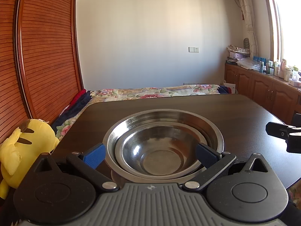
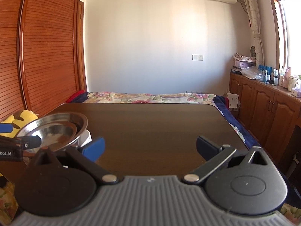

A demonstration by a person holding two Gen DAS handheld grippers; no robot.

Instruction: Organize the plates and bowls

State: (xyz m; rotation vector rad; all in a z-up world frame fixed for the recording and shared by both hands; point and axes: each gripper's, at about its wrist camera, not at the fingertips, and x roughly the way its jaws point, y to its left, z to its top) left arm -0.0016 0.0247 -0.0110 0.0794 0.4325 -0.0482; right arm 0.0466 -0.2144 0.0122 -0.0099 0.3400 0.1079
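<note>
A small steel bowl (image 1: 160, 152) sits nested inside a larger steel bowl (image 1: 169, 118) on the dark table (image 1: 244, 116). In the right wrist view the nested steel bowls (image 2: 56, 130) rest on something white (image 2: 85, 137) at the table's left. My left gripper (image 1: 150, 155) is open, its blue fingertips (image 1: 94, 157) standing either side of the near rim of the stack without closing on it. My right gripper (image 2: 149, 147) is open and empty above bare table (image 2: 160, 124), to the right of the bowls. Its tip shows at the right edge of the left wrist view (image 1: 287, 135).
A yellow plush toy (image 1: 24, 150) sits off the table's left edge beside a wooden slatted wardrobe (image 1: 47, 56). A bed with a floral cover (image 1: 150, 92) lies behind the table. Wooden cabinets (image 1: 263, 90) with bottles stand on the right.
</note>
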